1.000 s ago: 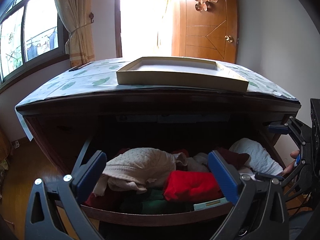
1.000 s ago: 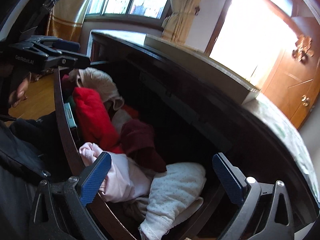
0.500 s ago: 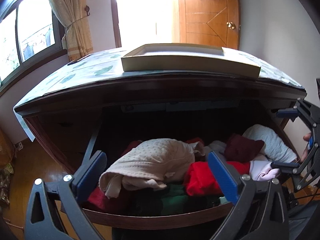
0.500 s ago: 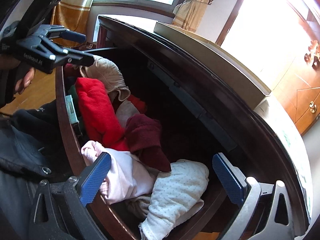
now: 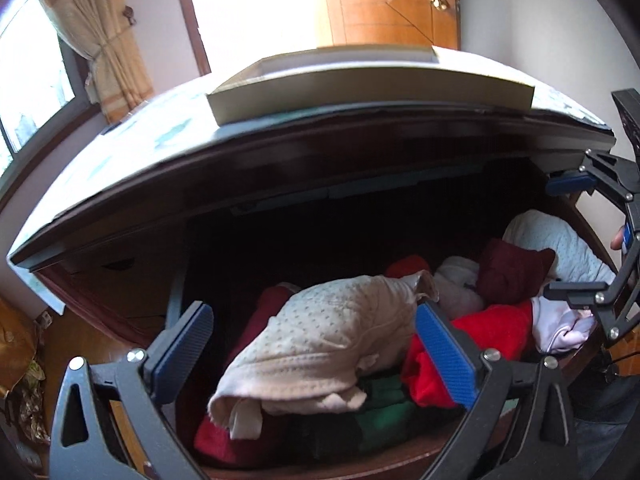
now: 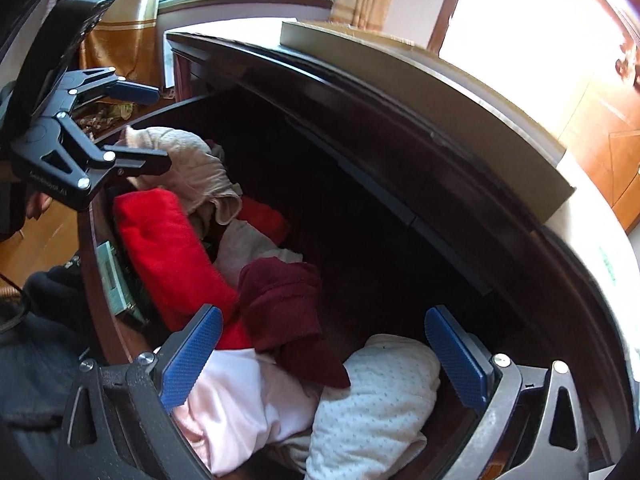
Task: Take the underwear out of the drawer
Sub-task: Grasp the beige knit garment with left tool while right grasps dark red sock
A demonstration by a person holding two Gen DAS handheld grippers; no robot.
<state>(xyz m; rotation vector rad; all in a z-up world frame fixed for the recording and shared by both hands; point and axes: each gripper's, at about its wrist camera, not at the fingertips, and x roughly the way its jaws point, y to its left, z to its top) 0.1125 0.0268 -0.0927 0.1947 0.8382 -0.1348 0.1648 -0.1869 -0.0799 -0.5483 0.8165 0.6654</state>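
Dark wood formed the open drawer (image 5: pixel 400 466), which sat pulled out below the overhanging top of a dresser (image 5: pixel 280 168). The drawer was filled with folded and crumpled garments.

Left gripper (image 5: pixel 316 354): fingers spread wide, blue pads facing each other, nothing pinched. It was positioned over the left part of the drawer, with a beige dotted undergarment (image 5: pixel 328 340) lying between and just beyond the two pads. In the right wrist view, the same gripper (image 6: pixel 144 128) appeared at the far end of the drawer, its lower finger against or just above the beige undergarment (image 6: pixel 192 164); contact could not be confirmed.

Right gripper (image 6: pixel 320 360): fingers likewise spread, holding nothing. It was positioned over the right end of the drawer, above a white dotted garment (image 6: pixel 372 408) and a pale pink garment (image 6: pixel 236 396).

Remaining contents, all inside the drawer: a bright red folded item (image 6: pixel 168 248) along the front wall, a maroon cloth (image 6: pixel 284 304) draped partly over the pink and white pieces, and a green fabric (image 5: pixel 384 412) beneath the beige undergarment.

A shallow cream-coloured tray (image 5: pixel 360 84) rested on the patterned cover of the dresser top. Curtains (image 5: pixel 108 52) and a wooden door (image 5: pixel 384 4) stood behind.
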